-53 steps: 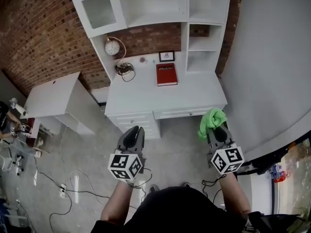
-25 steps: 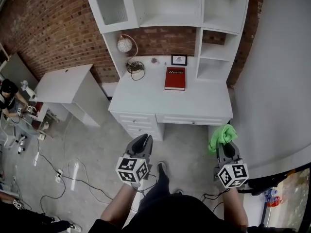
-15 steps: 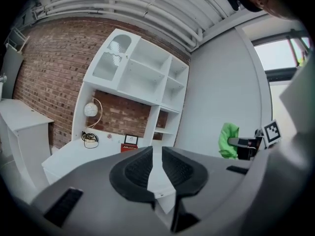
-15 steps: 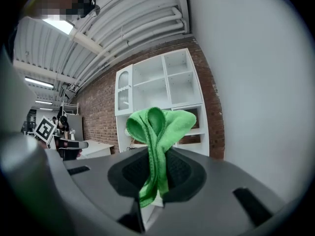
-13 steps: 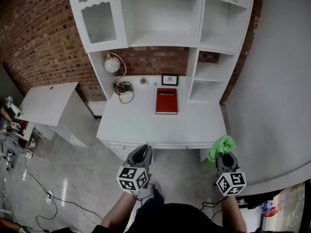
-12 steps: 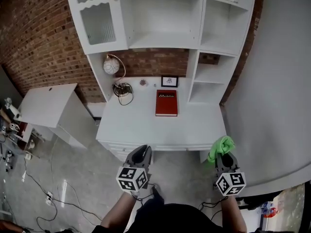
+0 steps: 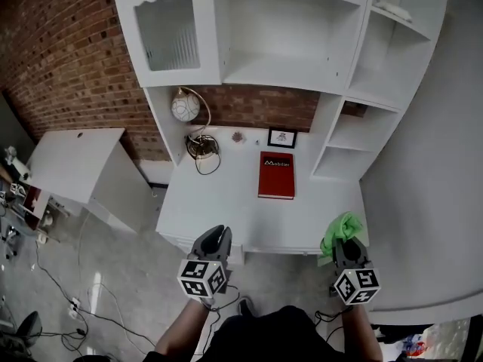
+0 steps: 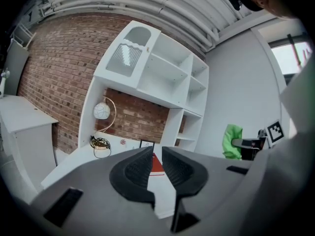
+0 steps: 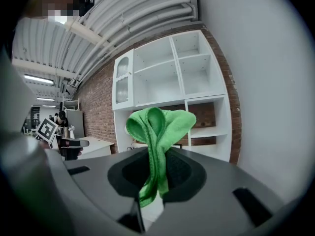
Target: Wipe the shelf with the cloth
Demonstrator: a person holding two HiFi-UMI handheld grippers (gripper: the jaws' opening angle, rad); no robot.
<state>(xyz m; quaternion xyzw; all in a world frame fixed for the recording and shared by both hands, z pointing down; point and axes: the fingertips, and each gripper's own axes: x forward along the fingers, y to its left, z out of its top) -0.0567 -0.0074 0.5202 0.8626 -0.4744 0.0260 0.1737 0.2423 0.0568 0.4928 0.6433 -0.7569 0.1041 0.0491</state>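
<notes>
White shelf [image 7: 290,70] stood above desk [image 7: 226,202], well apart from both grippers. Right gripper [image 7: 343,244] clamped on green cloth [image 7: 339,227], which bunched above its jaws. Left gripper [image 7: 217,234] narrowly parted, empty. Risk: the thin pinched fold would likely slip out under rubbing.

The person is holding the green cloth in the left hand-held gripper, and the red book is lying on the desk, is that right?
Not quite: the green cloth is clamped in the right hand-held gripper, not the left, as the right gripper view shows. The red book does lie on the desk.
</notes>
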